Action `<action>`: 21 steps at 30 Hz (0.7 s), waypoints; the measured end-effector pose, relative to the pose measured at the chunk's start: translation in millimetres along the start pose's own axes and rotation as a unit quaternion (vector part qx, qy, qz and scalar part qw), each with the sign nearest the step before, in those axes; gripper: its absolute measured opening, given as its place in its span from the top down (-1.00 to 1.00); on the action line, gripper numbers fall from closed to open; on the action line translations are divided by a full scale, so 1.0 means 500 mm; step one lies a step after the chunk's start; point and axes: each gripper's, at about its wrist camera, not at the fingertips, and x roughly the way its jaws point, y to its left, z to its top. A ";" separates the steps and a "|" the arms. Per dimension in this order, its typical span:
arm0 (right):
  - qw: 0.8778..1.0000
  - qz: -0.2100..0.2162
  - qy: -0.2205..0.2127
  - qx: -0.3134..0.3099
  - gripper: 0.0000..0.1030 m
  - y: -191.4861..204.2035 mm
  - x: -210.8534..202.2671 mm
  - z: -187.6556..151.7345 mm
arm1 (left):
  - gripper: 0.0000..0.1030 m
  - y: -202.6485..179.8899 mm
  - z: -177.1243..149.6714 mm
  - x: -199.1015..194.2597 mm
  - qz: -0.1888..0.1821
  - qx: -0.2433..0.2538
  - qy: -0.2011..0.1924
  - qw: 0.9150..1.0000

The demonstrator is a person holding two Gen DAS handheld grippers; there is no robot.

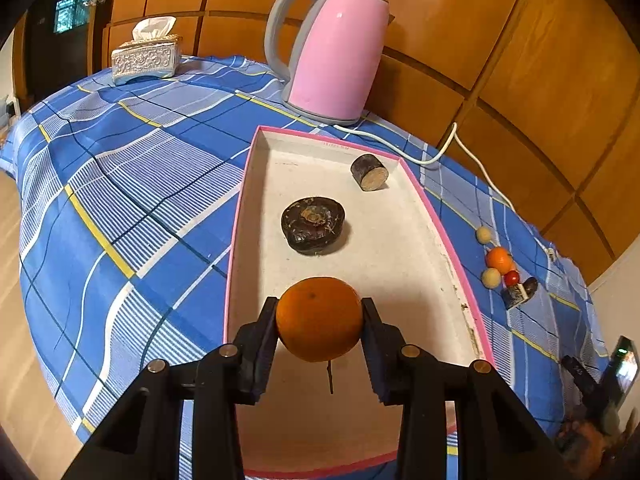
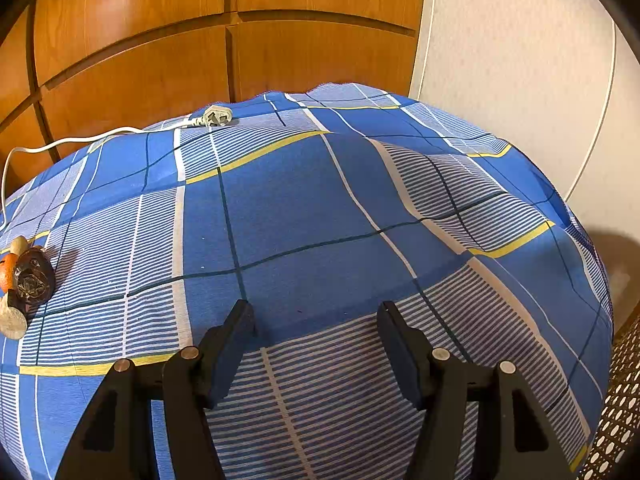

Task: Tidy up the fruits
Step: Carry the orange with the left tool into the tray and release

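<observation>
My left gripper (image 1: pixel 320 312) is shut on an orange (image 1: pixel 319 318) and holds it over the near end of a pink-rimmed white tray (image 1: pixel 416 240). In the tray lie a dark round fruit (image 1: pixel 313 224) and a dark cut piece (image 1: pixel 369 172) farther back. A cluster of small fruits (image 1: pixel 500 264) with a dark cut piece (image 1: pixel 519 293) lies on the blue checked cloth to the right of the tray. It also shows at the left edge of the right wrist view (image 2: pixel 24 280). My right gripper (image 2: pixel 316 316) is open and empty above bare cloth.
A pink kettle (image 1: pixel 336 52) stands behind the tray, its white cord (image 1: pixel 452 144) running to a plug (image 2: pixel 216 117) on the cloth. A tissue box (image 1: pixel 145 58) sits at the far left. Wooden panels back the table; a white wall is at the right.
</observation>
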 end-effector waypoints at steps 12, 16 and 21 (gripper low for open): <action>1.000 -0.002 0.001 -0.002 -0.26 0.000 0.000 0.000 | -0.21 -0.011 -0.015 0.016 0.010 0.018 -0.019 1.000; 1.000 -0.004 0.003 -0.005 -0.26 0.001 0.001 0.002 | -0.24 -0.014 -0.021 0.003 0.016 0.022 -0.032 0.999; 1.000 -0.004 0.003 -0.005 -0.26 0.001 0.001 0.002 | -0.37 -0.002 -0.025 -0.017 0.018 0.007 -0.046 0.999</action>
